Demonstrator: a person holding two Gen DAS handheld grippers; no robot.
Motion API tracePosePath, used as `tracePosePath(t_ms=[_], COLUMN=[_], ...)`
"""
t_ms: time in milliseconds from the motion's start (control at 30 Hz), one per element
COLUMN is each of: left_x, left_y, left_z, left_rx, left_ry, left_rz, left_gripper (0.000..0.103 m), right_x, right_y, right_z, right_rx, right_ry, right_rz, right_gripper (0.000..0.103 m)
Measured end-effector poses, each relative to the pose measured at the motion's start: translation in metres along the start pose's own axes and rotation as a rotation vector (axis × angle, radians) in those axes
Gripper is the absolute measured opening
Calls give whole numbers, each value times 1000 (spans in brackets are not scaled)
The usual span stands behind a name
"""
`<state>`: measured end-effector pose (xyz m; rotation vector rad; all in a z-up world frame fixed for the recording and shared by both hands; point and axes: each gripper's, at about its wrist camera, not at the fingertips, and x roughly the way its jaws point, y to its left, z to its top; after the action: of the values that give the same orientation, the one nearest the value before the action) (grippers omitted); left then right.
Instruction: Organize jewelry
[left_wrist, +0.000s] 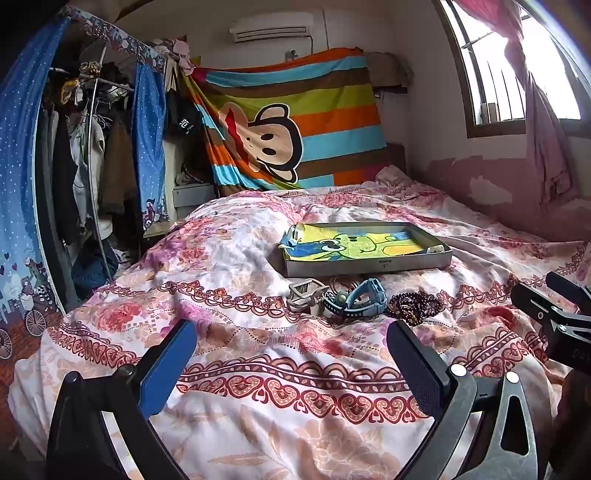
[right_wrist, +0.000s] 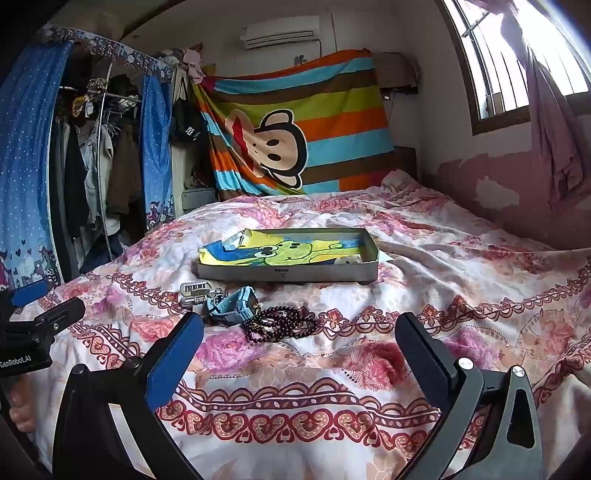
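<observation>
Broadly, the bed (left_wrist: 295, 369) is filling most of both views, its pink floral quilt (right_wrist: 424, 295) lying rumpled under everything, while a striped cartoon-monkey sheet (left_wrist: 288, 125) is hanging across the far wall below an air conditioner (left_wrist: 271, 29). To the left an open wardrobe (left_wrist: 85, 155) with blue dotted curtains is showing hung clothes, and a barred window (right_wrist: 491, 74) with a pink curtain is letting in light on the right. Near the middle of the quilt a shallow grey tray (right_wrist: 288, 275) is sitting, lined with a yellow and blue cartoon cloth (right_wrist: 288, 251); a small pale object is lying in its right corner and something light blue at its left end, both perhaps jewelry but too small to identify. Just in front of the tray the loose pieces are resting in a close cluster on the quilt: a grey link-band watch (left_wrist: 304, 293), a blue watch (left_wrist: 364, 301) touching it, and a dark beaded bracelet (right_wrist: 280, 321) at the right end. The left gripper (left_wrist: 291, 350) is hovering over the quilt short of the cluster with its jaws spread wide and nothing between them. The right gripper (right_wrist: 299, 347) is likewise gaping fully and holding nothing. Each gripper is partly cut off at the edge of the other's view.
</observation>
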<state>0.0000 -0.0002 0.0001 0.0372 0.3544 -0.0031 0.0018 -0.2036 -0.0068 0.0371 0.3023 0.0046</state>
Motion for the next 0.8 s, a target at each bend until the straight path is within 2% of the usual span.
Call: tracePosePath(t_ms=[800], left_x=[-4], left_y=[-2], left_z=[-4], left_rx=[4], left_ry=[6], left_rz=[-7], left_gripper=[103], right_x=[-1], right_y=[1], right_z=[2], right_rx=[6], right_ry=[7], right_rz=[0], right_gripper=[102])
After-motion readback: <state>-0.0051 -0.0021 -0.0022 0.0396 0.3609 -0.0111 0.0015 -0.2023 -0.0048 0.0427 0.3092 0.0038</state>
